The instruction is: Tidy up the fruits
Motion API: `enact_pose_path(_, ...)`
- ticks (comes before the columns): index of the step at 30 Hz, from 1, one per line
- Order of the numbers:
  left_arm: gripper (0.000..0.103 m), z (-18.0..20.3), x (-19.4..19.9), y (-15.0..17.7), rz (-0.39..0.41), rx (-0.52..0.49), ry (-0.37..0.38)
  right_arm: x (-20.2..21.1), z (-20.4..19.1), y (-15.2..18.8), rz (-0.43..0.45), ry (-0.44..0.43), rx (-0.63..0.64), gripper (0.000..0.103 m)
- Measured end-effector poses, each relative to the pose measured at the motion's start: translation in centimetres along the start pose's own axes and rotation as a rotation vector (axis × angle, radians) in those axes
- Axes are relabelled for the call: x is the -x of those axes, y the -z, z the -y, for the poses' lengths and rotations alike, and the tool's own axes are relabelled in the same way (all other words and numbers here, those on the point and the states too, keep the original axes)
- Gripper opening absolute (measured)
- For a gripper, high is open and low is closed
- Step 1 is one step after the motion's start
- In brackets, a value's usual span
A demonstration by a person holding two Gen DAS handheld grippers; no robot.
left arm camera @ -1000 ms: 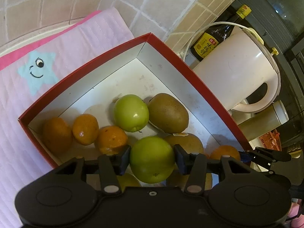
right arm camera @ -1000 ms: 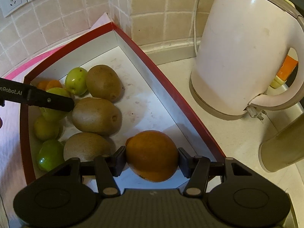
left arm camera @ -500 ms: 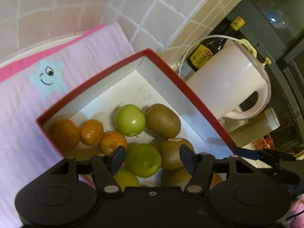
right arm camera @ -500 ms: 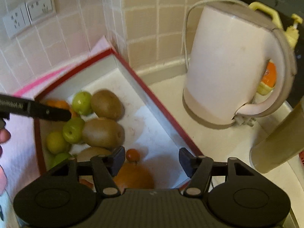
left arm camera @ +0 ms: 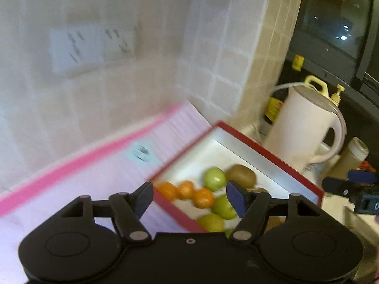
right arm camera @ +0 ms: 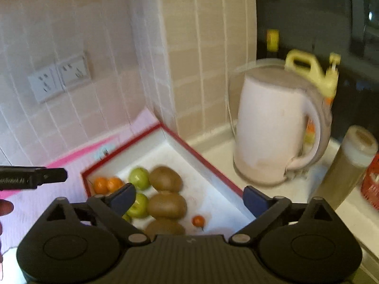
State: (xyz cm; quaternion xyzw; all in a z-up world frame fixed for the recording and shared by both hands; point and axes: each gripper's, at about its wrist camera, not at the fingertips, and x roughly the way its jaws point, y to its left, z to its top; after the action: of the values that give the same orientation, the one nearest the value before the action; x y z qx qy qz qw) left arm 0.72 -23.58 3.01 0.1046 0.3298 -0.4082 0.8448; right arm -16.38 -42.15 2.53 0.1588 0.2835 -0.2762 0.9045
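A red box with a white inside [left arm camera: 267,151] [right arm camera: 203,161] sits on a pink mat and holds the fruit. In it lie small oranges [left arm camera: 202,197] [right arm camera: 107,184], green apples [left arm camera: 214,178] [right arm camera: 139,177], brown kiwis [left arm camera: 241,176] [right arm camera: 165,204] and a tiny red fruit [right arm camera: 198,220]. My left gripper [left arm camera: 189,197] is open and empty, raised above the box's near left side. My right gripper [right arm camera: 189,197] is open and empty, raised above the box's near end. Both views are blurred.
A white electric kettle [left arm camera: 305,127] [right arm camera: 274,132] stands right of the box, with a dark sauce bottle [left arm camera: 273,108] behind it and a yellow jug [right arm camera: 312,73]. A capped container [right arm camera: 350,161] stands at far right. The pink mat [left arm camera: 71,189] lies left. Tiled wall with sockets [right arm camera: 59,78] behind.
Both grippers let go of their fruit, a green apple on the left and an orange on the right, opened, and have risen and pulled back from the box.
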Motion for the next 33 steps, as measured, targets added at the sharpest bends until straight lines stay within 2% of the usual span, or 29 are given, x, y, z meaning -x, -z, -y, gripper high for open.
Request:
enact_pose_path(2, 0.082, 0.0, 2.8, 0.2, 0.056, -0.009, -0.062, 1.4, -1.2, 0.1, 0.031, 0.007, -0.007, 0.1)
enact_pose_path(6, 0.082, 0.0, 7.2, 1.4, 0.135, -0.019, -0.139, 4.3, -3.4, 0.9, 0.072, 0.005, -0.062, 0.102)
enact_pose_path(10, 0.082, -0.3, 10.0, 3.9, 0.158, 0.013, -0.162, 5.6, -5.7, 2.1, 0.064, -0.017, -0.103, 0.103)
enact_pose_path(13, 0.082, -0.6, 11.1, 5.7, 0.152, 0.027, -0.186, 5.9, -7.7, 3.4, 0.044, 0.027, -0.056, 0.103)
enact_pose_path(17, 0.082, -1.1, 11.5, 7.5, 0.111, 0.037, -0.161, 5.5, -9.6, 5.1, 0.016, 0.079, 0.012, 0.103)
enact_pose_path(22, 0.082, -0.9, 10.8, 9.4, 0.054, 0.044, -0.152, 5.0, -9.9, 6.3, -0.024, 0.095, 0.012, 0.103)
enact_pose_path(33, 0.082, -0.7, 10.2, 10.3, 0.004, 0.037, -0.132, 4.3, -10.3, 7.0, -0.051, 0.107, 0.025, 0.103)
